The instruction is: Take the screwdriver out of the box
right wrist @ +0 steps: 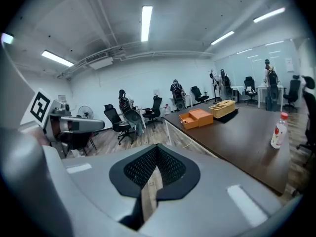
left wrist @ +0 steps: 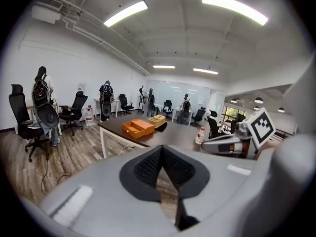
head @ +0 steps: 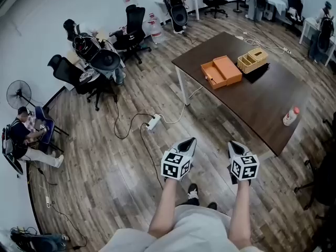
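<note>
An orange box (head: 221,71) lies open on the dark table (head: 262,106), well ahead of me. It also shows as the orange box (left wrist: 138,128) in the left gripper view and the orange box (right wrist: 196,118) in the right gripper view. No screwdriver can be made out at this distance. My left gripper (head: 189,141) and right gripper (head: 234,145) hang side by side over the wooden floor, short of the table. Each has its jaws together with nothing between them, as the left gripper (left wrist: 162,147) and the right gripper (right wrist: 157,146) show in their own views.
On the table a tan wooden crate (head: 252,60) stands behind the orange box and a bottle (head: 290,116) stands near the right edge. A power strip (head: 153,122) and cables lie on the floor. Office chairs (head: 94,62) stand at the left, where a person (head: 23,135) sits.
</note>
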